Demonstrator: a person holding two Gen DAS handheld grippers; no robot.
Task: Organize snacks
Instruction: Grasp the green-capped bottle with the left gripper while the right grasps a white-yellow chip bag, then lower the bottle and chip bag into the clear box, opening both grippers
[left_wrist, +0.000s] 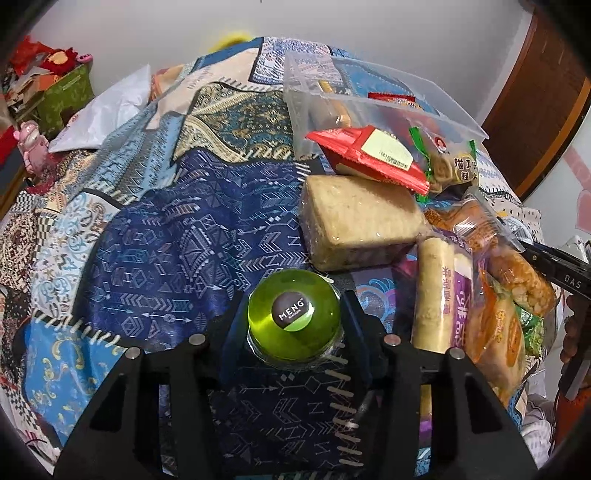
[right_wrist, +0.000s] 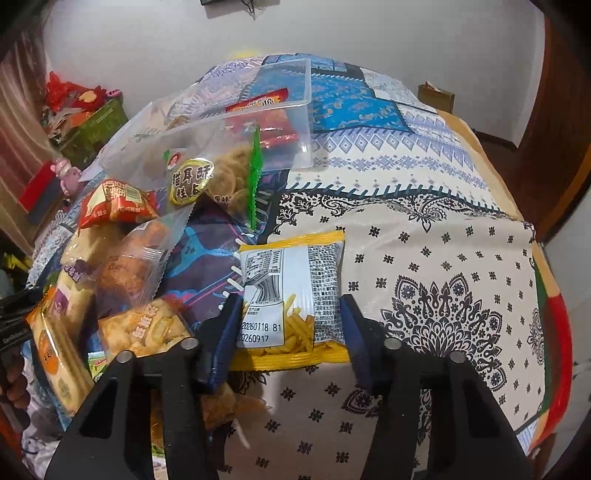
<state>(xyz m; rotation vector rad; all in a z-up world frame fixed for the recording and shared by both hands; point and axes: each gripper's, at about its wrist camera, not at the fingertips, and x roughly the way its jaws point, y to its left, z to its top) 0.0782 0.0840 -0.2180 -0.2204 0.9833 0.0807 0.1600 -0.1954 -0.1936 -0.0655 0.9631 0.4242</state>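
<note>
My left gripper (left_wrist: 293, 321) is shut on a round green jelly cup (left_wrist: 293, 314) marked MENG, just above the blue patterned cloth (left_wrist: 166, 258). To its right lies a pile of snacks: a beige wrapped cake block (left_wrist: 354, 221), a red packet (left_wrist: 369, 155) and a cream roll (left_wrist: 436, 295). My right gripper (right_wrist: 290, 325) has its jaws around a yellow packet of fries-shaped snack (right_wrist: 291, 295) lying on the cloth. A clear plastic bin (right_wrist: 258, 122) with a few packets stands behind; it also shows in the left wrist view (left_wrist: 388, 96).
More wrapped snacks (right_wrist: 122, 266) are heaped left of the right gripper, among them a cat-ear crisps bag (right_wrist: 207, 177). The right gripper shows at the left wrist view's right edge (left_wrist: 561, 273). A green box (left_wrist: 62, 96) with clutter stands far left. A brown door (left_wrist: 535, 110) is at the right.
</note>
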